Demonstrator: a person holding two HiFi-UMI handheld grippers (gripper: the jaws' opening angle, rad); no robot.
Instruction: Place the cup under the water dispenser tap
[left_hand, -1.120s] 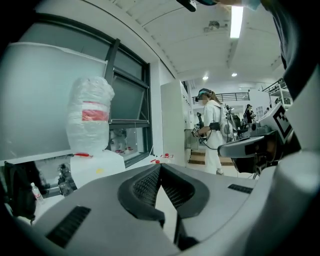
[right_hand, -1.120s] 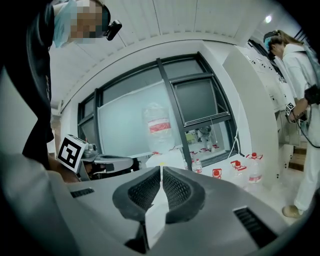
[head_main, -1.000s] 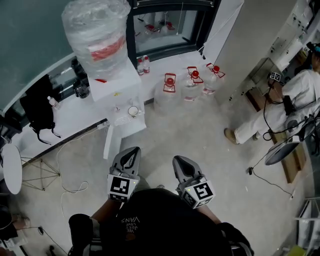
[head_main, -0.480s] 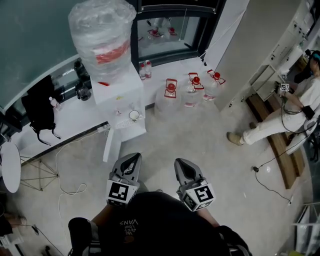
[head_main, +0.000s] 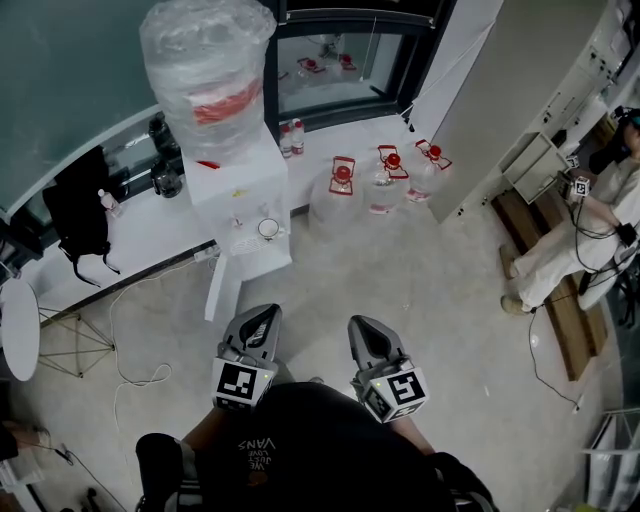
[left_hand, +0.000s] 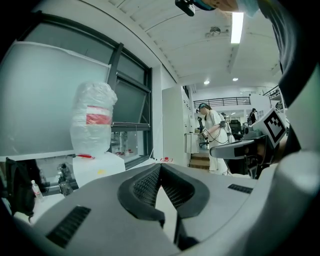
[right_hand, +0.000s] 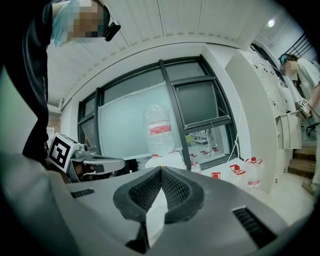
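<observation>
A small white cup stands on the front ledge of the white water dispenser, which carries a big plastic-wrapped bottle. Which tap the cup is under I cannot tell. Both grippers hover close to the person's body, well short of the dispenser. My left gripper is shut with nothing in it, its jaws pressed together in the left gripper view. My right gripper is also shut and empty. The dispenser's bottle shows ahead in the right gripper view.
Three water jugs with red caps stand on the floor right of the dispenser. A person in white is at the far right by wooden steps. A black bag, floor cables and a round white table lie left.
Both grippers have kept their place and stayed shut. The person in white at the right has moved farther toward the picture's right edge. The head view has shifted slightly.
</observation>
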